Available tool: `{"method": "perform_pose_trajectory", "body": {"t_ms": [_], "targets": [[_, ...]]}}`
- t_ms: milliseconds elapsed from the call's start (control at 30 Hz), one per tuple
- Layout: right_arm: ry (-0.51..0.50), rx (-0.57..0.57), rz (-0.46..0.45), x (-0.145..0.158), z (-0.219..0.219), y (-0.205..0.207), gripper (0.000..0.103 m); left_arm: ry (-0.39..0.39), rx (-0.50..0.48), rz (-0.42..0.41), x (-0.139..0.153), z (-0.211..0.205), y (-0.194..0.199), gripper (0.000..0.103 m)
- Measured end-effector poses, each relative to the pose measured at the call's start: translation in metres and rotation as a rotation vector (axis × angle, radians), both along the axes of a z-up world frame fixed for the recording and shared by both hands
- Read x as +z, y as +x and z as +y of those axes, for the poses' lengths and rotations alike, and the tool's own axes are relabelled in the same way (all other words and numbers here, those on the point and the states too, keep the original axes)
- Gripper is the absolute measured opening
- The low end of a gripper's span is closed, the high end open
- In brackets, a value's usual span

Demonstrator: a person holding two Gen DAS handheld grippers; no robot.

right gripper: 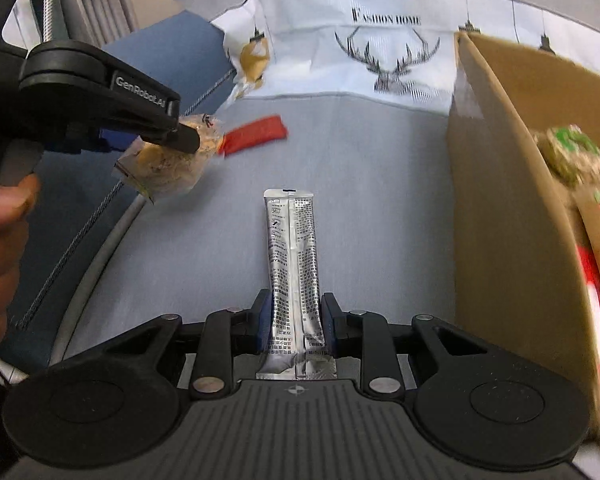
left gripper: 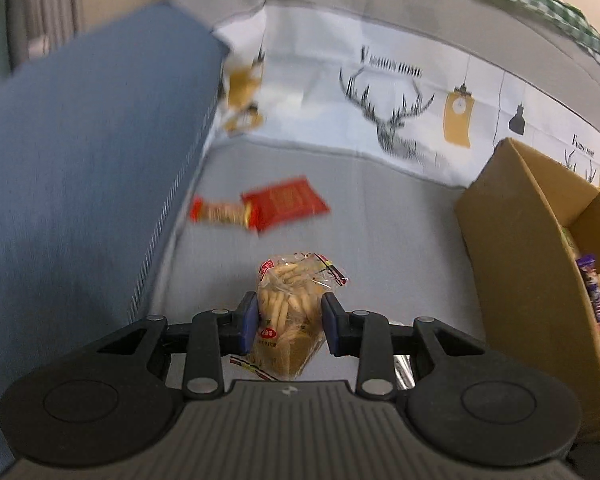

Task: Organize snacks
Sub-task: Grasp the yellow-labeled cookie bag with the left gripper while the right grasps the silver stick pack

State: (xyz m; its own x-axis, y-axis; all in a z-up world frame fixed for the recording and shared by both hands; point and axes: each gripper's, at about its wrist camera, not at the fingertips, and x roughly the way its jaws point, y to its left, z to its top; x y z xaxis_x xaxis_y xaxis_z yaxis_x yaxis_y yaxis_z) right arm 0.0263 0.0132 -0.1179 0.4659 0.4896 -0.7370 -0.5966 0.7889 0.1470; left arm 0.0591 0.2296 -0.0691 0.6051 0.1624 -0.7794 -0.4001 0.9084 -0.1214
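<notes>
Snacks [left gripper: 260,209] beside cardboard box [left gripper: 512,240]

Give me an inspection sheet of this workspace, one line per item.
Surface: grey cushion, mostly bare.
Job's things: clear bag of biscuit sticks and silver sachet held; two red packets lying loose; cardboard box at right, snacks inside.
Clutter: nothing seen.
Grippers: left gripper shut on the bag; right gripper shut on the sachet.
Cables: grey cable runs under the person's hand.
Surroundings: blue cushion, deer-print cloth behind.
</notes>
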Motion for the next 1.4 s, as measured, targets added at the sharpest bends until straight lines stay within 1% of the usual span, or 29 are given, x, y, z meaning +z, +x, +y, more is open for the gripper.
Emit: {"method": "perform_pose_trajectory", "body": {"t_ms": [67, 133, 233, 267, 300, 333, 433, 500, 567, 667, 733, 800, 833, 967, 1033, 1200, 1400], "targets": [[-0.018, 0.003, 0.002, -0.002, -0.003, -0.004, 0.027, -0.043, 0.0, 0.037, -0.008, 0.002, 0.002, 0.038], [-0.041, 0.012, -0.002, -0.005, -0.004, -0.004, 0.028, -0.051, -0.012, 0.079, -0.017, 0.001, 0.005, 0.04], [-0.064, 0.036, 0.024, -0.011, -0.004, -0.002, 0.029, -0.049, -0.049, 0.097, -0.021, -0.006, 0.011, 0.041], [-0.065, 0.041, 0.035, -0.013, -0.003, -0.001, 0.032, -0.049, -0.057, 0.1, -0.023, -0.008, 0.011, 0.042], [-0.065, 0.045, 0.045, -0.014, -0.003, 0.0, 0.033, -0.06, -0.065, 0.1, -0.023, -0.008, 0.012, 0.042], [-0.063, 0.043, 0.047, -0.014, -0.002, 0.0, 0.034, -0.075, -0.068, 0.097, -0.024, -0.008, 0.013, 0.045], [-0.057, 0.043, 0.031, -0.013, -0.001, 0.003, 0.038, -0.132, -0.053, 0.074, -0.024, -0.003, 0.014, 0.06], [-0.054, 0.045, 0.022, -0.014, 0.001, 0.006, 0.039, -0.147, -0.034, 0.06, -0.023, 0.001, 0.015, 0.066], [-0.055, 0.049, 0.018, -0.015, 0.003, 0.009, 0.039, -0.159, -0.021, 0.055, -0.022, 0.003, 0.018, 0.077], [-0.06, 0.046, 0.024, -0.018, 0.007, 0.014, 0.039, -0.159, -0.023, 0.071, -0.024, 0.003, 0.024, 0.082], [-0.067, 0.044, 0.031, -0.021, 0.009, 0.016, 0.039, -0.155, -0.025, 0.086, -0.026, 0.002, 0.027, 0.084], [-0.081, 0.057, 0.013, -0.021, 0.012, 0.015, 0.038, -0.161, -0.029, 0.097, -0.029, 0.002, 0.03, 0.084], [-0.087, 0.066, 0.003, -0.021, 0.014, 0.014, 0.032, -0.164, -0.031, 0.106, -0.031, 0.001, 0.031, 0.084], [-0.08, 0.05, -0.018, -0.019, 0.012, 0.014, 0.026, -0.152, -0.047, 0.149, -0.038, -0.003, 0.035, 0.085], [-0.078, 0.033, -0.034, -0.017, 0.01, 0.016, 0.026, -0.149, -0.057, 0.165, -0.041, -0.005, 0.035, 0.085], [-0.11, 0.039, -0.031, -0.021, 0.014, 0.015, 0.027, -0.126, -0.091, 0.215, -0.048, -0.01, 0.036, 0.085], [-0.107, 0.044, -0.026, -0.021, 0.015, 0.016, 0.031, -0.103, -0.099, 0.219, -0.049, -0.013, 0.036, 0.085]]}}
